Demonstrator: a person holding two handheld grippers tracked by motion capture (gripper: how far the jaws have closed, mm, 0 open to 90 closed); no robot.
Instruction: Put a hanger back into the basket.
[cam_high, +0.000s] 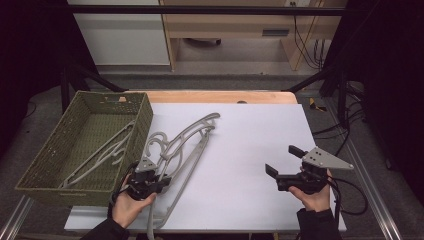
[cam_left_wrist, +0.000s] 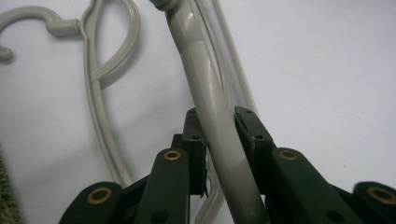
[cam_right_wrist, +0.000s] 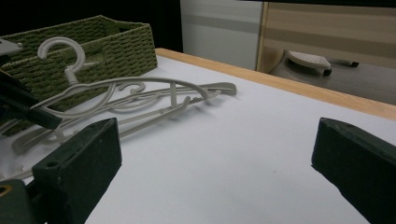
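Several grey plastic hangers (cam_high: 192, 135) lie in a loose pile on the white table top, left of centre. My left gripper (cam_high: 161, 179) is shut on the arm of one grey hanger (cam_left_wrist: 205, 88), and its pads (cam_left_wrist: 250, 128) press both sides of the arm. In the right gripper view this hanger (cam_right_wrist: 70, 60) stands with its hook raised above the others (cam_right_wrist: 159, 100). My right gripper (cam_high: 284, 160) is held at the right of the table, open, with nothing between its fingers (cam_right_wrist: 79, 163).
A green woven basket (cam_high: 142, 125) stands at the left edge with one more grey hanger (cam_high: 102, 152) lying inside it. The basket (cam_right_wrist: 116, 42) sits just behind the pile. The white sheet (cam_high: 250, 140) covers a wooden table; cables hang at the right.
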